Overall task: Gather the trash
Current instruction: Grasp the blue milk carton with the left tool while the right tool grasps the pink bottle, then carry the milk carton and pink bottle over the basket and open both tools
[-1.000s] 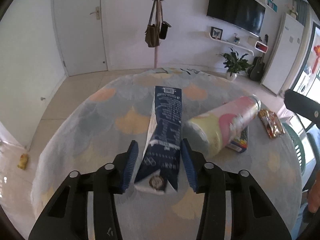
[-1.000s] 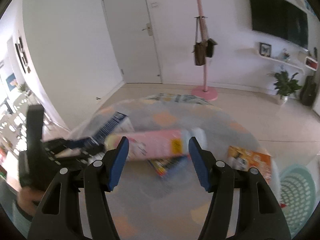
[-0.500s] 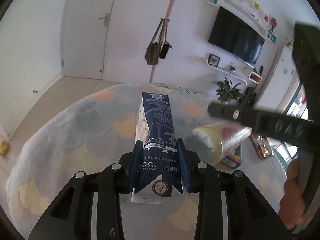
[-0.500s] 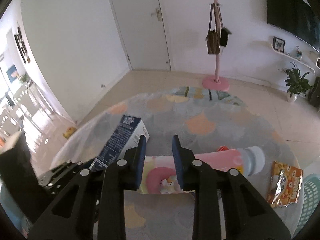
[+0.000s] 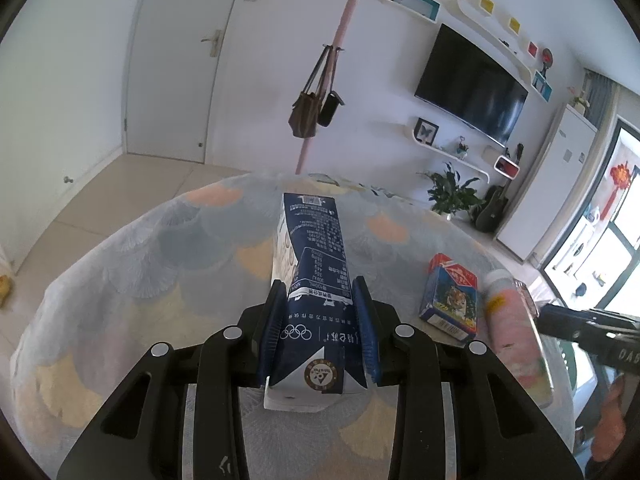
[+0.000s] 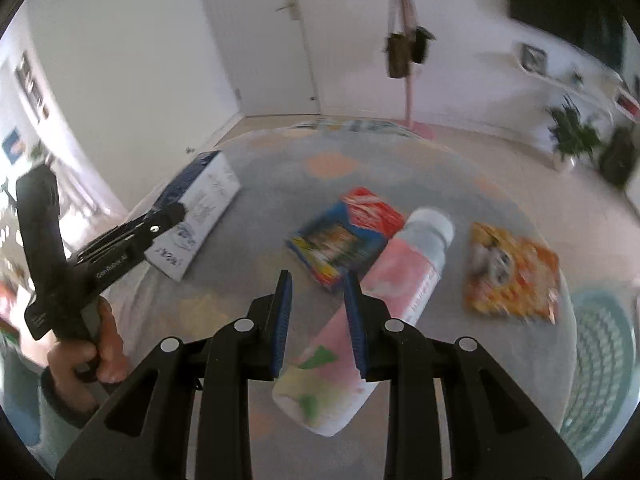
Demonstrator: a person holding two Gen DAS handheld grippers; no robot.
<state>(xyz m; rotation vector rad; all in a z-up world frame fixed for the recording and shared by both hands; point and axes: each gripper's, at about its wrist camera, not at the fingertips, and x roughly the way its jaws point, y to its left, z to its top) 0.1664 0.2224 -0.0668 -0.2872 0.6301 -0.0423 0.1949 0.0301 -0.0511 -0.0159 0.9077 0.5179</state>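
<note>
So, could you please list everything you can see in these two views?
Milk carton: one, dark blue and white, clamped in the left jaws.
Canister: one, pink with a pale cap, tilted, in the right jaws.
Small box: one, blue and red, on the table beside the canister.
Snack wrapper: one, orange, on the table's right side.
Basket: one, teal, past the table's right edge.
Table: one, pastel patterned cloth.
Coat stand: one, pink, bags hanging, behind the table.
Left gripper: one, black, blue pads.
Right gripper: one, black, blue pads.
</note>
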